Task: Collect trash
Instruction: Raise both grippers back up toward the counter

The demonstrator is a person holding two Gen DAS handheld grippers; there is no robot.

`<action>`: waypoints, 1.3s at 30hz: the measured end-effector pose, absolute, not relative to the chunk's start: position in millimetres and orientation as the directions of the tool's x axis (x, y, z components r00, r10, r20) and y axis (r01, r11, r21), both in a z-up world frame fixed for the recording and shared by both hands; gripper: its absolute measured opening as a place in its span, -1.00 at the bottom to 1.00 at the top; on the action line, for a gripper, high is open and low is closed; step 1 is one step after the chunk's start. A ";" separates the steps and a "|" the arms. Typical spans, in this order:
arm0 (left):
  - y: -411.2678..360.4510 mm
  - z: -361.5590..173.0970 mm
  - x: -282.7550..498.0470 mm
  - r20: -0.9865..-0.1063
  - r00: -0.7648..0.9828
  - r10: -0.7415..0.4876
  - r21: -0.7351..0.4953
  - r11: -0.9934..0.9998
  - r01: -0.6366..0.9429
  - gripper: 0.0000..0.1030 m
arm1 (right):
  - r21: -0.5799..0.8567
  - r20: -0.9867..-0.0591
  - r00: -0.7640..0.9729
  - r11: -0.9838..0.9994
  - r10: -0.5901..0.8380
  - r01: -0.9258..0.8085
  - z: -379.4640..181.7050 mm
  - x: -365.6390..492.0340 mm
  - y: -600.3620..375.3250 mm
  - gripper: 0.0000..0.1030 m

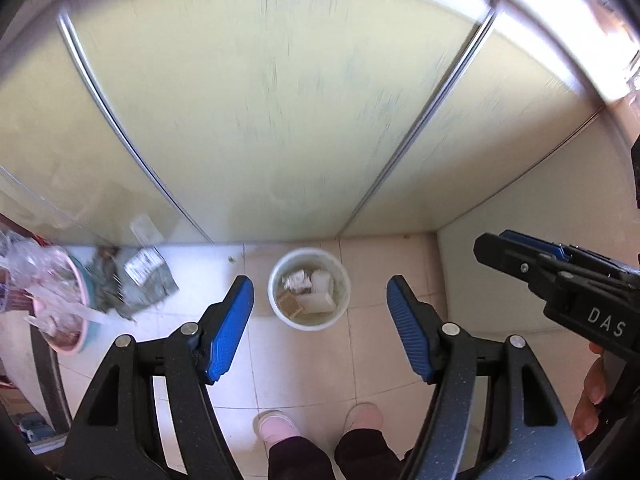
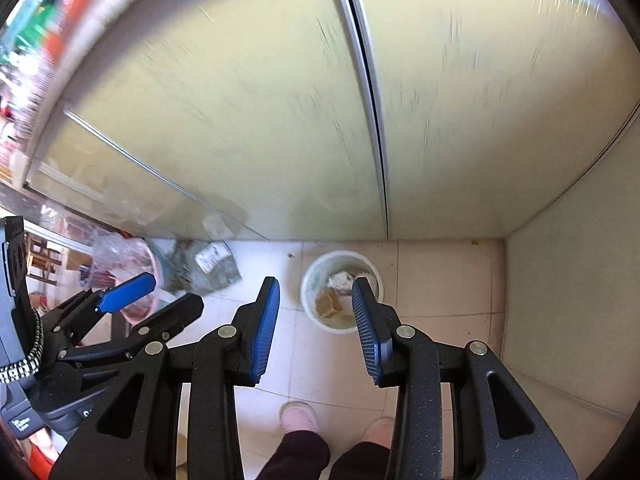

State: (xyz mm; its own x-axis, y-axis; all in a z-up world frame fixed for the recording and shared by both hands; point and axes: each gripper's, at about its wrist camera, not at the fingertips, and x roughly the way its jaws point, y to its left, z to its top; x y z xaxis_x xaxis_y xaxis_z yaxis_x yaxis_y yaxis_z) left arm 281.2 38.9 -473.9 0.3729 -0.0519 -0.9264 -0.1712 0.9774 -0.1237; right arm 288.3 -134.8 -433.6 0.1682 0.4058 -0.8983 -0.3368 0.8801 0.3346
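Trash bucket (image 1: 309, 289) below hand-held gripper (image 1: 320, 328)

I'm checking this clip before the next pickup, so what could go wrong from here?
1. The white bucket stands just ahead of the person's slippers; a step forward could tip it.
2. Both tongs, left and right, are open and empty, while the loose wrappers still lie on the floor beside the pink basin, easy to miss.
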 end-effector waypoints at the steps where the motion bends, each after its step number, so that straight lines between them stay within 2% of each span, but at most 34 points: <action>1: 38.3 -454.6 279.1 -0.919 0.391 -0.047 -0.122 0.978 -0.170 0.32 | 0.334 -0.894 0.181 0.880 0.410 -0.338 -419.5 286.3 -135.0 -0.33; 9: 38.0 -294.0 252.4 -0.833 0.552 -0.023 -0.121 0.982 -0.142 0.32 | 0.318 -0.836 0.336 0.882 0.434 -0.348 -278.0 263.4 -148.8 -0.33; 14: 42.9 -199.1 229.9 -0.745 0.667 -0.002 -0.102 0.989 -0.111 0.32 | 0.286 -0.772 0.462 0.888 0.437 -0.362 -192.4 241.0 -154.7 -0.33; 21: 62.4 -99.3 194.3 -0.619 0.785 0.019 -0.084 0.992 -0.090 0.34 | 0.248 -0.663 0.615 0.900 0.427 -0.358 -100.0 213.7 -143.9 -0.29; 27: 83.5 -47.8 175.1 -0.531 0.847 0.019 -0.090 0.993 -0.079 0.34 | 0.223 -0.574 0.707 0.910 0.413 -0.351 -51.0 194.7 -138.5 -0.15; 29: 88.4 -39.6 171.6 -0.509 0.860 0.030 -0.082 0.993 -0.083 0.34 | 0.207 -0.548 0.735 0.916 0.400 -0.344 -42.5 191.1 -136.5 -0.06; 31: 91.6 -33.4 169.8 -0.495 0.868 0.046 -0.067 0.994 -0.091 0.34 | 0.205 -0.529 0.754 0.921 0.390 -0.333 -35.0 189.3 -136.1 0.12; 35: 96.2 -27.4 176.6 -0.482 0.874 0.063 -0.037 0.995 -0.093 0.37 | 0.217 -0.512 0.768 0.923 0.385 -0.317 -29.4 196.6 -137.0 0.21; 37: 97.2 -24.7 183.1 -0.468 0.881 0.074 -0.020 0.995 -0.094 0.40 | 0.219 -0.507 0.778 0.928 0.372 -0.302 -29.2 202.3 -137.8 0.33; 39: 98.5 -23.3 192.5 -0.453 0.887 0.092 -0.003 0.994 -0.105 0.40 | 0.220 -0.499 0.786 0.931 0.365 -0.293 -28.7 210.7 -137.9 0.34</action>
State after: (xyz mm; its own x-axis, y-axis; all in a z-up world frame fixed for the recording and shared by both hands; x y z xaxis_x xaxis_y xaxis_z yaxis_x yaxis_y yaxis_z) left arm 192.5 98.5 -23.3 0.8869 0.0919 -0.4527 -0.1047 0.9945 -0.0032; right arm 210.7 -137.9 -28.7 0.7860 0.3649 -0.4991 -0.2927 0.9307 0.2196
